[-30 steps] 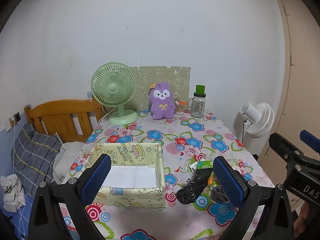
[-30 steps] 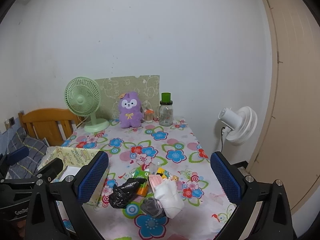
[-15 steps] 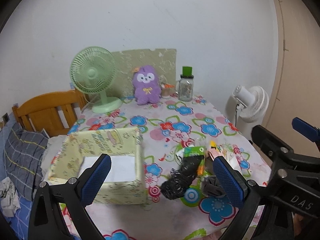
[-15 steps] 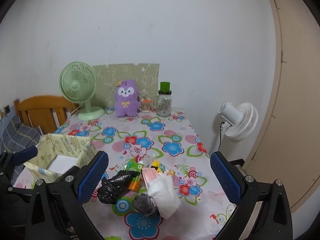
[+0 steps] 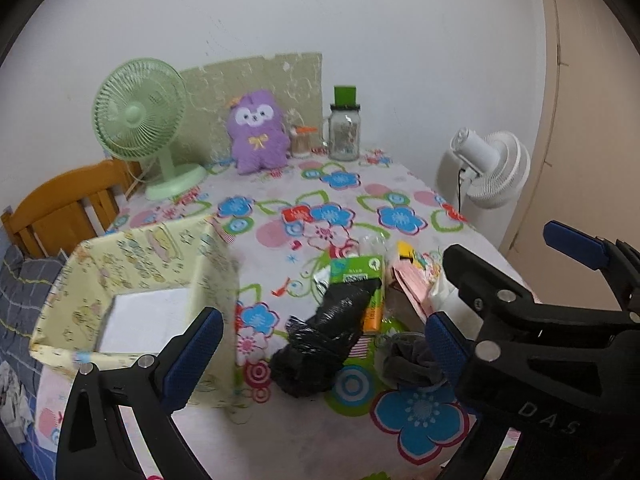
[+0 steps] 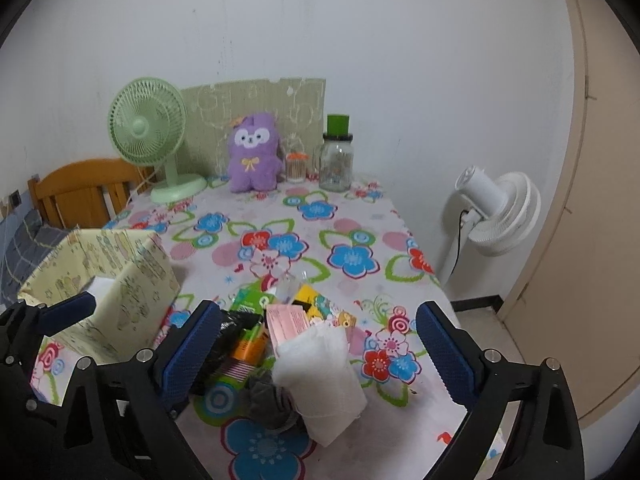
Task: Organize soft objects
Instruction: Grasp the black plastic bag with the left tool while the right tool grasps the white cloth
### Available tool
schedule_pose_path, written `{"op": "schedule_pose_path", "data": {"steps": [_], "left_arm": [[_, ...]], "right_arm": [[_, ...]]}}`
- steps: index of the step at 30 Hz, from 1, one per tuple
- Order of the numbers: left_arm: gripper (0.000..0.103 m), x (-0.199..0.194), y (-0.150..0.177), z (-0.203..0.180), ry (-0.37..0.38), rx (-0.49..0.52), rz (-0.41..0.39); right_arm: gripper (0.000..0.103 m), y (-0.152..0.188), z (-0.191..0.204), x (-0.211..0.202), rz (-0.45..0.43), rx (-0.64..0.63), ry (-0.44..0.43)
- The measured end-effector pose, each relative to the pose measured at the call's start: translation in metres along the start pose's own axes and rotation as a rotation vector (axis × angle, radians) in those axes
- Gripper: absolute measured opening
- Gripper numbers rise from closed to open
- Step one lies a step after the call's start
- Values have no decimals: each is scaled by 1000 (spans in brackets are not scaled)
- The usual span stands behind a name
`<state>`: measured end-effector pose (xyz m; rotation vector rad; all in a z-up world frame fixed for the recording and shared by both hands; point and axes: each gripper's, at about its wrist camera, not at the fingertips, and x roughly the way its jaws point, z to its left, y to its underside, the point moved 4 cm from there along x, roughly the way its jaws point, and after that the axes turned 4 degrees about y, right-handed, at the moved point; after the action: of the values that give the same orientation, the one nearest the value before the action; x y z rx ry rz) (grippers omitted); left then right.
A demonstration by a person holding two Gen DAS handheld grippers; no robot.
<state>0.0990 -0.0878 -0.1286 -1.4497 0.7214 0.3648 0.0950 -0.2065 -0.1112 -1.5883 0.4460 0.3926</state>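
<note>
A pile of small items lies at the near edge of the flowered table (image 5: 400,184): a crumpled black plastic bag (image 5: 320,344), a grey sock-like cloth (image 5: 408,360), a white folded cloth (image 6: 320,376), a pink packet (image 6: 286,320) and a green packet (image 5: 354,270). An open pale yellow fabric box (image 5: 132,264) stands left of the pile. My left gripper (image 5: 320,332) is open above the black bag. My right gripper (image 6: 318,320) hangs over the white cloth; its jaws are closing, still wide, and the pads touch nothing. A purple plush toy (image 5: 258,136) sits at the back.
A green desk fan (image 5: 140,120), a small jar (image 5: 302,140) and a glass jar with a green lid (image 5: 345,128) stand along the far wall. A white floor fan (image 6: 496,208) and a door are right of the table. A wooden headboard (image 5: 64,204) and bedding lie left.
Both grippers have come down and closer to the pile at the table's near edge. The pile and the fabric box now fill more of each view.
</note>
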Motion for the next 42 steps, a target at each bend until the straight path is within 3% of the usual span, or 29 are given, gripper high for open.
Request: {"op": "schedule_pose_path", "data": {"steps": [6, 15, 20, 22, 31, 42], "left_arm": [[100, 28, 9, -5, -5, 5, 57], [83, 58, 23, -2, -30, 5, 131], [62, 68, 24, 0, -20, -9, 158], [59, 68, 23, 1, -7, -15, 159], [52, 57, 16, -6, 25, -4, 129], [52, 34, -1, -9, 37, -1, 74]], "right_arm": [[97, 12, -4, 29, 65, 3, -18], [90, 38, -11, 69, 185, 42, -44], [73, 49, -13, 85, 250, 76, -73], [64, 53, -12, 90, 271, 92, -91], [38, 48, -11, 84, 258, 94, -91], [28, 34, -15, 65, 212, 110, -94]]}}
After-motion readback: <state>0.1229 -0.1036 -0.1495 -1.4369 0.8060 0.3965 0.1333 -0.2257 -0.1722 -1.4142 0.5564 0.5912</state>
